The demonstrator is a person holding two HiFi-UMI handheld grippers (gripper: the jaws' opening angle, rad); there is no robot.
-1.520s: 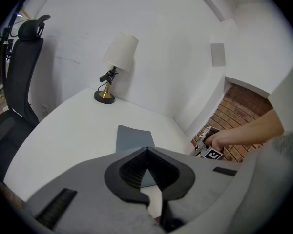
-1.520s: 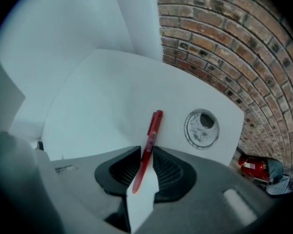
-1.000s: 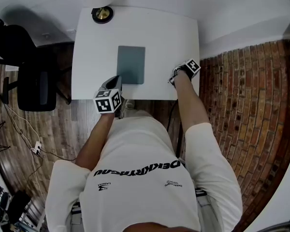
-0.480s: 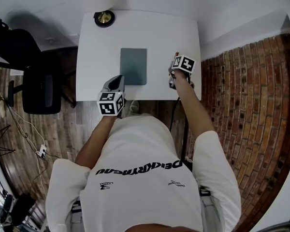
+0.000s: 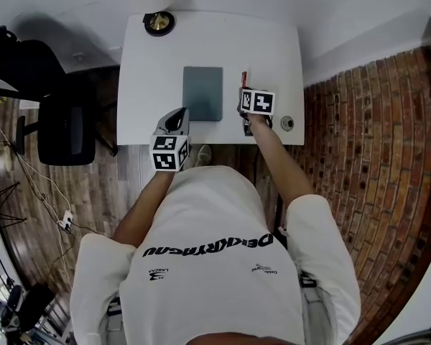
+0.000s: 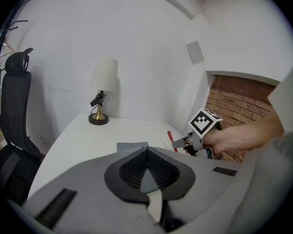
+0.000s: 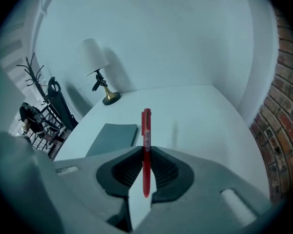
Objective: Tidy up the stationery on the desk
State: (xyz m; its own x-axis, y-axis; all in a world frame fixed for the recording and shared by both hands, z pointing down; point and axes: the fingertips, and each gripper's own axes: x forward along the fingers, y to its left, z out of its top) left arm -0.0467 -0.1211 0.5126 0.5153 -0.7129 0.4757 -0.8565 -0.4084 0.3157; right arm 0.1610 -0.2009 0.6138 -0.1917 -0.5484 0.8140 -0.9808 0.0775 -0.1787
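The right gripper (image 7: 145, 156) is clamped on a slim red plastic pen (image 7: 146, 126). It pinches the pen near one end, so most of the length juts beyond the jaws. The pen is held over the white bench (image 5: 151, 77), just right of the flat grey rectangular notebook (image 5: 202, 93) at the bench's middle. The left gripper (image 6: 147, 155) is closed on nothing by the front edge. The main risk, I'd say, is a quick wrist swing that makes the pen pivot or slip from that short pinch and roll off the right edge.

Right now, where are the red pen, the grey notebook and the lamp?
red pen (image 7: 146, 140), right gripper view, barrel.
grey notebook (image 5: 202, 93), head view, cover centre.
lamp (image 6: 104, 75), left gripper view, shade.
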